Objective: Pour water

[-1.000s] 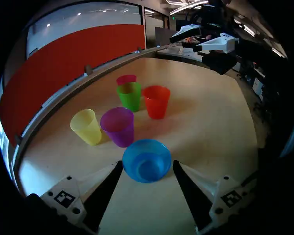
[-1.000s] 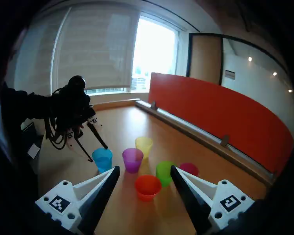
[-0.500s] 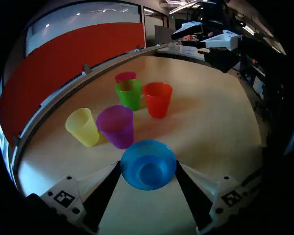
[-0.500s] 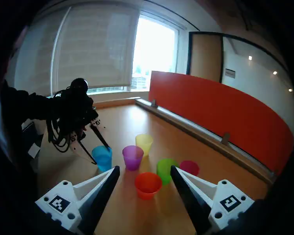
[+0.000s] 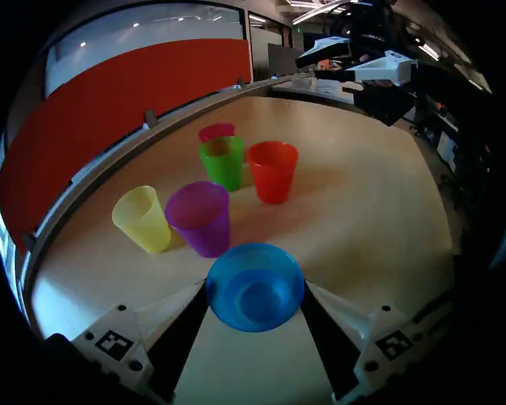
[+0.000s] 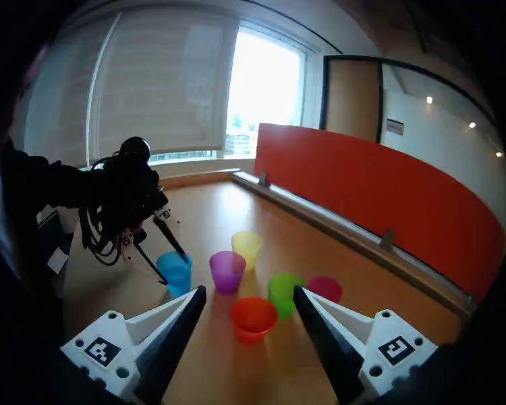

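Observation:
A translucent blue cup (image 5: pixel 255 300) stands upright between my left gripper's fingers, and both fingers press on its sides. My left gripper (image 5: pixel 253 287) is shut on it. Whether it holds water is hard to tell. From the right gripper view, the same blue cup (image 6: pixel 174 273) sits in the left gripper (image 6: pixel 173 268), held by a dark-sleeved hand. My right gripper (image 6: pixel 248 290) hangs open above the table, with an orange cup (image 6: pixel 253 319) below and beyond its fingers. It appears far off as the right gripper (image 5: pixel 354 59) in the left gripper view.
On the wooden table (image 5: pixel 361 202) stand a purple cup (image 5: pixel 200 216), a yellow cup (image 5: pixel 143 217), a green cup (image 5: pixel 222 160), an orange cup (image 5: pixel 272 170) and a pink cup (image 5: pixel 216 131). A red partition (image 5: pixel 118 94) runs along the table's far edge.
The left gripper's fingers have closed in from a small gap onto the blue cup, which now looks slightly larger and nearer. The right gripper has hardly moved.

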Tool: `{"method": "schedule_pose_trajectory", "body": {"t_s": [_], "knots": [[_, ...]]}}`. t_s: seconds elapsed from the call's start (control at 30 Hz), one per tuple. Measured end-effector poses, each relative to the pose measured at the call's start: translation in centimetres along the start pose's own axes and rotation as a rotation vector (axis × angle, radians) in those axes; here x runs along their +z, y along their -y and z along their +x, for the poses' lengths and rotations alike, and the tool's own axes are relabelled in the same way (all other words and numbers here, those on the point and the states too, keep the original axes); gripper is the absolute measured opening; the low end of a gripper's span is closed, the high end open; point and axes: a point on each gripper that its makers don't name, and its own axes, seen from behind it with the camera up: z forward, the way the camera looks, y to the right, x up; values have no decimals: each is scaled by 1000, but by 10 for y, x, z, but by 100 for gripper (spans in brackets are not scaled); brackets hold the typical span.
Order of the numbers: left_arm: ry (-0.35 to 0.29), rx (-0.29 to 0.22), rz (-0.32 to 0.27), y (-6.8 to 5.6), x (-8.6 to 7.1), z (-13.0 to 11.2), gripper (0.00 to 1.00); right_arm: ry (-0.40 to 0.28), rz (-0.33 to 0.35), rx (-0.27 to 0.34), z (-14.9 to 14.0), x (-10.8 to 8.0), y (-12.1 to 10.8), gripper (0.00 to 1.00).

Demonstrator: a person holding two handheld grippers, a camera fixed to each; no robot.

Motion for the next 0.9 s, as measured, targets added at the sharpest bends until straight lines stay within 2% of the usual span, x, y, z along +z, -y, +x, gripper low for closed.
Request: {"method": "schedule_pose_trajectory", "body": {"t_s": [0.17, 0.33, 0.57, 0.67, 0.9], "knots": [[-12, -10, 4, 0, -3, 1, 89, -5, -2, 6, 2, 1, 1, 100], [-62, -19, 25, 0, -13, 13, 89, -11, -10, 12, 2, 3, -3, 100], [-183, -63, 65, 5, -40, 47, 88, -9, -15, 16, 5, 11, -7, 100], [-222, -66, 80, 8, -52, 57, 88, -6, -16, 15, 6, 15, -10, 100], [-266, -63, 132, 19, -74, 71, 88, 24, -30, 15, 7, 25, -24, 100]]}}
